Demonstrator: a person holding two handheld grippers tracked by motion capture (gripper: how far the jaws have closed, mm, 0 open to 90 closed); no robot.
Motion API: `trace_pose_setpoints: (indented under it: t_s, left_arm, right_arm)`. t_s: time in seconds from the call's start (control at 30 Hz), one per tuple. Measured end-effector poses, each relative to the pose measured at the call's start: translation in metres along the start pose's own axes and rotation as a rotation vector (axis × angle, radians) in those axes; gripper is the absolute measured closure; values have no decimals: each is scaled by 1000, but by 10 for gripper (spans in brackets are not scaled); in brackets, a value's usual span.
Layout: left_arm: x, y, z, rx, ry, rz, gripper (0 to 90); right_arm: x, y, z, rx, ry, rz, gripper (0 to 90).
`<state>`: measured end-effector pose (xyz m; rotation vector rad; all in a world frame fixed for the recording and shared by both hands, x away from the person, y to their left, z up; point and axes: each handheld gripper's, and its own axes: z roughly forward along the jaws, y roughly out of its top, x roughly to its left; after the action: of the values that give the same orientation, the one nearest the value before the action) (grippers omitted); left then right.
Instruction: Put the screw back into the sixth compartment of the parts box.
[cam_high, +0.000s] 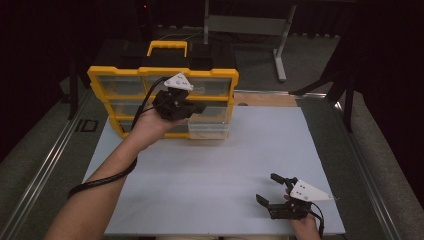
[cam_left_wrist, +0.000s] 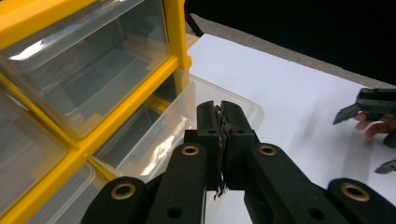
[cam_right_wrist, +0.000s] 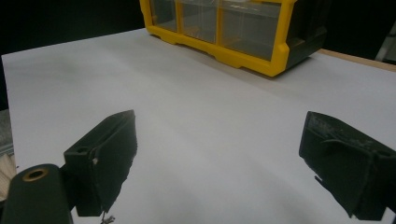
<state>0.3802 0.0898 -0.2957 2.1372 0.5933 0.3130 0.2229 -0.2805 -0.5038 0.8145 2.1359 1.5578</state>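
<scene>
Black jaws of the left gripper (cam_left_wrist: 219, 135) are pressing flat against each other, with nothing but a frayed dark strip of their own padding showing between them. Just past their tips, a clear plastic drawer (cam_left_wrist: 187, 121) is sticking out from the bottom right corner of a yellow-framed organizer (cam_high: 162, 100). Whether the jaws are touching the drawer's rim is unclear. In the high view, the left hand (cam_high: 150, 122) is holding that gripper in front of the organizer, which is sitting at the far left of a white table (cam_high: 220, 165), its other clear drawers pushed in. A black cable is trailing along the left forearm.

Near the table's front right corner, the right gripper (cam_high: 272, 189) is resting low with its jaws spread wide apart, gripping nothing, bare white surface showing between them.
</scene>
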Motion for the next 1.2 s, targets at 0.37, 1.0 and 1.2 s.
trace_pose_setpoints:
  t_s: [0.37,1.0,1.2]
  left_arm:
    - [6,5,25,39,28,-17,886]
    - [18,-10,59,188,47,-57,881]
    - [18,-8,61,197,49,-48,862]
  right_arm:
    - [0,0,0,1,-1,-4,113]
    - [-2,-1,0,0,0,-4,113]
    - [-2,-1,0,3,-1,-2,113]
